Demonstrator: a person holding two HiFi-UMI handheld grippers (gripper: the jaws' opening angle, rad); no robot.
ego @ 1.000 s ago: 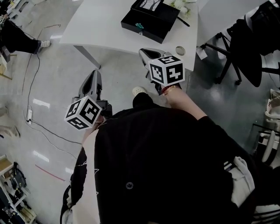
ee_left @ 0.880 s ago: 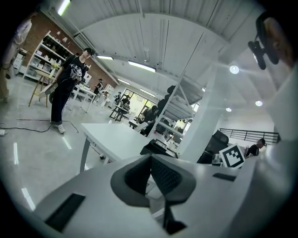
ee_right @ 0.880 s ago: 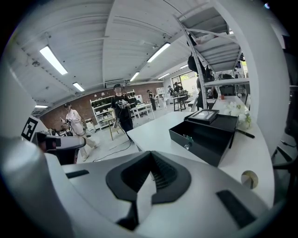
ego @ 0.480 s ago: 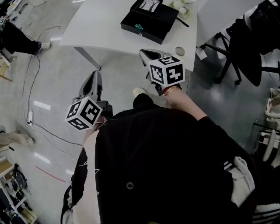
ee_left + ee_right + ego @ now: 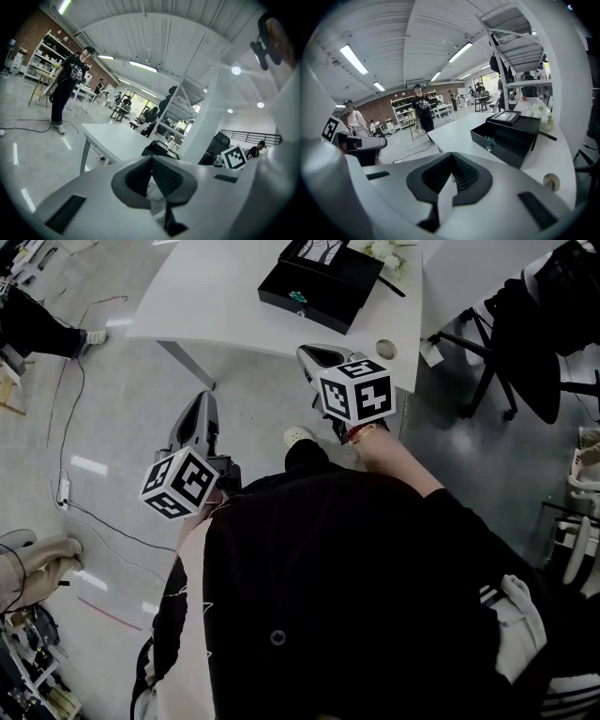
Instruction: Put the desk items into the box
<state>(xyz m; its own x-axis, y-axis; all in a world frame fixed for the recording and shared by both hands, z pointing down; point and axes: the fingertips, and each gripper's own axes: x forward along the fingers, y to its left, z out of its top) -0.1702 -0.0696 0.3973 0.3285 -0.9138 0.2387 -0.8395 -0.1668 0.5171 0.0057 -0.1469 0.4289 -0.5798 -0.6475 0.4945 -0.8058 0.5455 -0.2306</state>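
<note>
A black box (image 5: 323,282) stands open on the white table (image 5: 225,296), with a small teal piece on its front wall. White flowers (image 5: 384,251) and a dark pen (image 5: 392,285) lie beside it, and a round tape roll (image 5: 386,349) sits near the table's front corner. My left gripper (image 5: 200,399) hangs over the floor in front of the table, shut and holding nothing. My right gripper (image 5: 309,352) is shut and empty at the table's front edge, left of the roll. The right gripper view shows the box (image 5: 511,133), the roll (image 5: 551,181) and the flowers (image 5: 539,111) beyond my shut gripper (image 5: 451,154).
A black office chair (image 5: 525,343) stands right of the table. A cable (image 5: 66,427) runs over the grey floor on the left. One person's legs (image 5: 37,324) show at top left, another person (image 5: 33,563) at the lower left edge. Shelves and several people fill the background.
Both grippers have stayed where they were. A person at the lower left edge of the head view has come further into the picture.
</note>
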